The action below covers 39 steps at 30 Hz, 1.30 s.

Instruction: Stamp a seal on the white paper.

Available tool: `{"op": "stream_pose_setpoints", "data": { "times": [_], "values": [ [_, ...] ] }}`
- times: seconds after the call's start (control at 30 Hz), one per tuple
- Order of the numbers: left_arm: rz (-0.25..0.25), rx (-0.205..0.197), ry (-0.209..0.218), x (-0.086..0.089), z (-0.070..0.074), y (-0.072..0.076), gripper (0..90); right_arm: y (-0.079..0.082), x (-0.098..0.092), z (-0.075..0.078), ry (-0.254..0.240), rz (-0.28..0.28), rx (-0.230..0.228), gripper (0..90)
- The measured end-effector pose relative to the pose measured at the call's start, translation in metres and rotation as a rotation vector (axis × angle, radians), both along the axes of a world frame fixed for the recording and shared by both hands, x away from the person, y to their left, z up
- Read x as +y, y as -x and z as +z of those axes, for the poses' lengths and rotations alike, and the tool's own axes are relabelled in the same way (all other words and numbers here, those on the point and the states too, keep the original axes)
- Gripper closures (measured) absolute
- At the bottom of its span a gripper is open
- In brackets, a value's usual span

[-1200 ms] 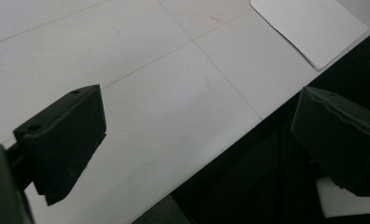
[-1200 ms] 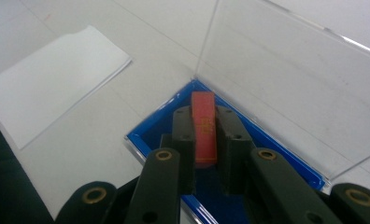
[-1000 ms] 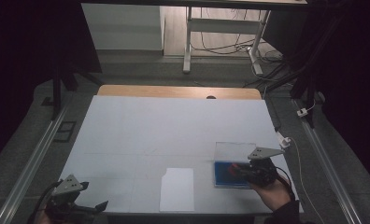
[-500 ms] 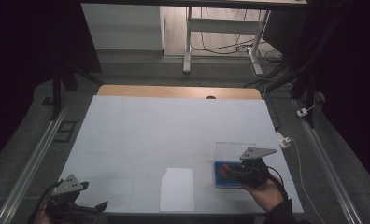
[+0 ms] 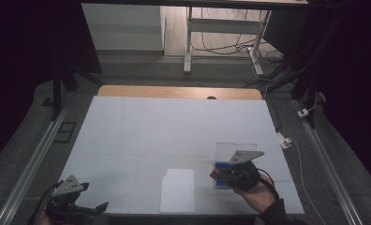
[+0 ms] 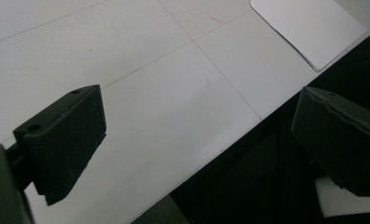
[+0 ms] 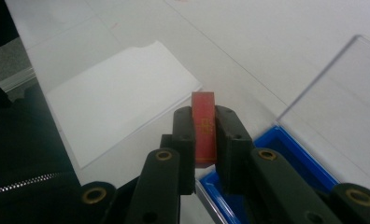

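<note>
From the high view, I see my right claw [image 5: 217,174] holding a small red block [image 5: 213,175] just left of the blue box [image 5: 221,166], whose clear lid [image 5: 235,147] lies open on the far side. A white sheet [image 5: 177,189] lies to the left on the surface [image 5: 174,126]. I'd carry the block low and level towards the sheet; the room between is open.

In the left claw view, my left claw [image 6: 197,154] stands released, hanging over the surface's near edge.

In the right claw view, the block [image 7: 204,126] sits upright, pinched between the pads; I'd keep the grip firm and mind the box wall [image 7: 309,158].
</note>
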<state>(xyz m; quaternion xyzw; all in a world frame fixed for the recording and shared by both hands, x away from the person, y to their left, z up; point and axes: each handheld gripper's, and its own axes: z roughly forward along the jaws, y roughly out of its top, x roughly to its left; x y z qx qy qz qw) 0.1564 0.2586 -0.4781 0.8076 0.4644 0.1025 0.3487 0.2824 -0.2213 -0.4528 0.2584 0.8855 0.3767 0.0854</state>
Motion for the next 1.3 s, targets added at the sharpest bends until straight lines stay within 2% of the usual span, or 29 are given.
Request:
{"op": "stream_pose_setpoints", "data": {
  "times": [1.0,1.3],
  "values": [
    [0.001,0.001,-0.002,0.0,0.0,0.0,3.2,0.001,0.045,-0.006,-0.017,0.079,0.02,79.6],
    [0.001,0.0,-0.001,0.0,0.0,0.0,3.2,0.002,0.059,-0.007,-0.004,0.112,0.012,79.6]
  ]
}}
